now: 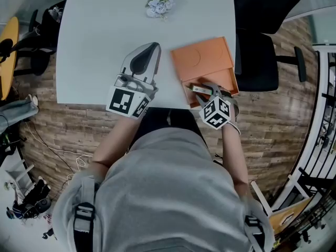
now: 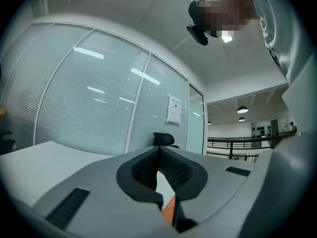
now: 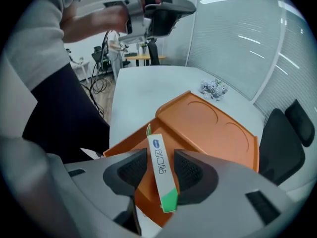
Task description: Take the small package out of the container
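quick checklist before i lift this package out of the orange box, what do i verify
1. Small package between the right gripper jaws: ok.
2. Both pads tight on it: cannot tell, a slit shows beside one pad.
3. Package clear of the orange container: cannot tell.
4. Left gripper away from the container, jaws together, empty: ok.
5. Bare white table for setting it down: ok.

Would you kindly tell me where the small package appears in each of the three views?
Head view: small package right of centre, at the right gripper, over the orange container.
Left gripper view: not in it.
Right gripper view: low centre, tilted between the jaws.
Shared landmark: the orange container, only a sliver in the left gripper view.
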A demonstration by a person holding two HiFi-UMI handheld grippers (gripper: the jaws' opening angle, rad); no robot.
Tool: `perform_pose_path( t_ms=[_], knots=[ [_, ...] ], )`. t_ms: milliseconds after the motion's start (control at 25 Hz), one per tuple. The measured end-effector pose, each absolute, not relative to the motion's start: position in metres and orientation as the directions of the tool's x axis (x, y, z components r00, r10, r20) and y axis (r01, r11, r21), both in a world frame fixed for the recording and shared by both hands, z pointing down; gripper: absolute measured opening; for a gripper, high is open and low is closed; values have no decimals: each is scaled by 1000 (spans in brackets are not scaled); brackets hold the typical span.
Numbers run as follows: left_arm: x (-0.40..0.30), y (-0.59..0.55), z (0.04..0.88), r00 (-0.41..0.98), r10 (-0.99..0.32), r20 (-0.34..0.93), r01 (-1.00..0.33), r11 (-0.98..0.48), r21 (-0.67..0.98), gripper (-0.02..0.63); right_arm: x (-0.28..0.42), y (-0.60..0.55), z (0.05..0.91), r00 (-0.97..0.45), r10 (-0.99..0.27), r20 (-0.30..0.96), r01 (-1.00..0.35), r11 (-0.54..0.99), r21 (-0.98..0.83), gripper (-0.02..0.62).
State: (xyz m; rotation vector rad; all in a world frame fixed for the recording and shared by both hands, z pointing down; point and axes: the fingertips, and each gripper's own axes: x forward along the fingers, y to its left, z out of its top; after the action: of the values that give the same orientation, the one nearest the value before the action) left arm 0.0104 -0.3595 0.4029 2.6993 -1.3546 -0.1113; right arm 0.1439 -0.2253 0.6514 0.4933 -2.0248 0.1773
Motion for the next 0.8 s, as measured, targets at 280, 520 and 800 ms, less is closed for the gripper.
perform_pose_path(
  t_ms=[280, 520, 800],
  knots=[
    [2, -359, 401, 587, -809, -21, -800, -584, 135, 20, 141, -222, 652, -414, -233, 880, -413, 909, 46, 117],
    [-5, -356, 386, 575, -817, -46, -809, -576, 115, 20, 142, -232, 605, -521, -295, 801, -507, 862, -12, 115],
    [-11, -357, 359, 563, -821, -93, -816, -570, 94, 20, 158, -271, 523, -584, -530, 614, -687, 726, -27, 115]
  ],
)
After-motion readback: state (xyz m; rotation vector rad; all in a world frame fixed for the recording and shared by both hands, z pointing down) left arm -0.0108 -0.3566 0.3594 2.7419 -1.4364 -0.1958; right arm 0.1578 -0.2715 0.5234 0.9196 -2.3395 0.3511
